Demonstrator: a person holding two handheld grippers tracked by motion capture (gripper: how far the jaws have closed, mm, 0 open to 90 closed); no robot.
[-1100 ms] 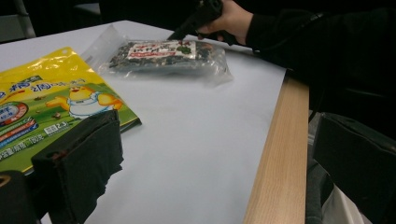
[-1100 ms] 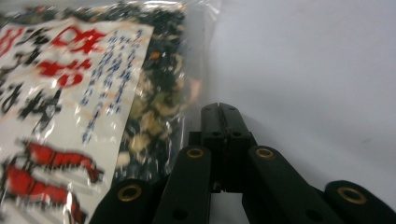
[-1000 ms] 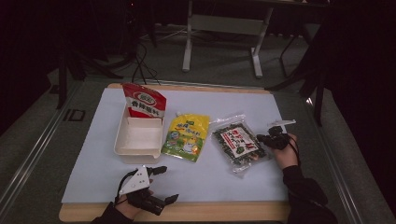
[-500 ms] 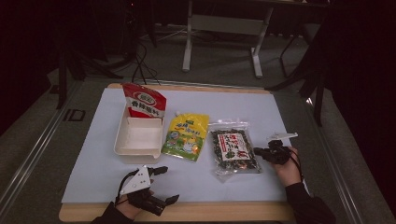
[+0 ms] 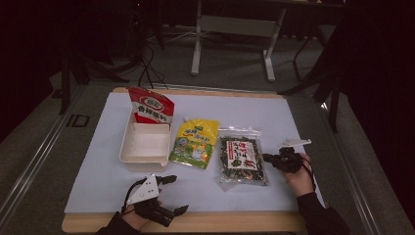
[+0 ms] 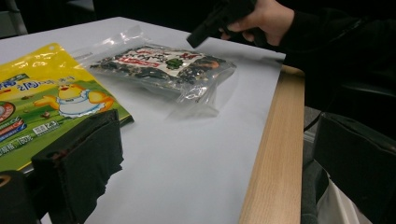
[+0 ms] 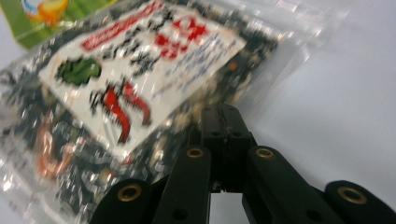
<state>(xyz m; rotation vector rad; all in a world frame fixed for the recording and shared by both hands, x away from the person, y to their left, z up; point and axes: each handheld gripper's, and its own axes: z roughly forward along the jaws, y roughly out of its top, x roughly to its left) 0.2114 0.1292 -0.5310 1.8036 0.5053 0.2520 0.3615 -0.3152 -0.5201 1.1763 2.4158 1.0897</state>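
Nearest you, your left hand-held gripper (image 5: 169, 195) sits by the near edge of the surface (image 5: 293, 122), jaws spread wide with nothing between them.

Over toward the near right corner, your right hand-held gripper (image 5: 268, 157) has its jaws pressed together. In the right gripper view the tips sit right at the edge of the clear seaweed snack bag (image 7: 140, 88), but I can't tell if any film is actually pinched between them or if they're just butted up against it.

That bag lies flat right of centre, just beside the yellow pouch (image 5: 195, 143). Past the pouch, toward the far left, is the white tray (image 5: 145, 146) with a red packet (image 5: 151, 106) standing at its far end.

What I'd watch for:
- That plastic looks slick and crinkly. If you've only caught the thin seal, I'd guess it slips out the moment you lift.
- Dragging it left could bump the pouch, since the 2 sit so close.
- The bag's weight is in the middle, so from 1 edge it'll probably sag and swing.
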